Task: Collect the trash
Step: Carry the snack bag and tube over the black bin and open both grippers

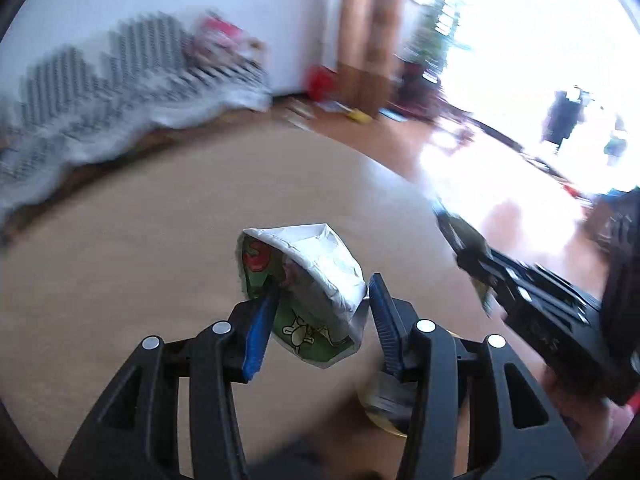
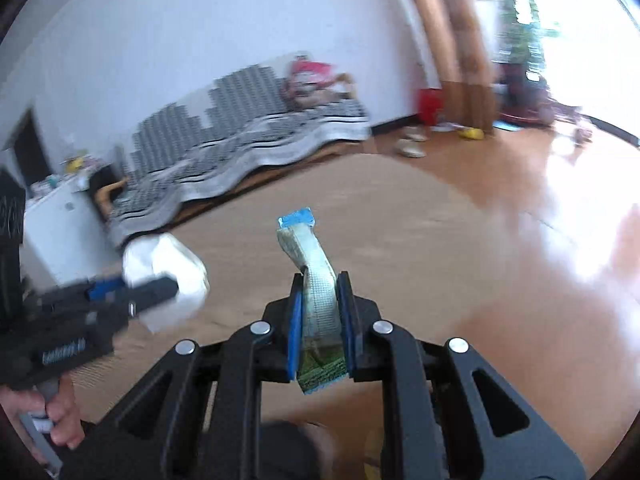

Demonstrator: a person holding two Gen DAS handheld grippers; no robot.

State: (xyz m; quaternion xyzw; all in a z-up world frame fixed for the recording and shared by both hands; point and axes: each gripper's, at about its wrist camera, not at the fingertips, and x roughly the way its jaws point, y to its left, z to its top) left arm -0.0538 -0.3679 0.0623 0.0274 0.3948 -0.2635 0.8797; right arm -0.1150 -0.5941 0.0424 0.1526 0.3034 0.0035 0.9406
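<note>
the left tongs (image 1: 320, 316) clench a crumpled cup (image 1: 312, 280) by its thin rim and the right tongs (image 2: 318, 312) pinch a flattened carton (image 2: 316, 292), both carried above the floor (image 2: 460, 220), so a swing could shake either loose.

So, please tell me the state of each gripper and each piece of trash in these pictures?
left gripper: shut on the crumpled cup
crumpled cup: crushed, held off the floor
right gripper: shut on the flattened carton
flattened carton: squashed and bent, held off the floor
</note>
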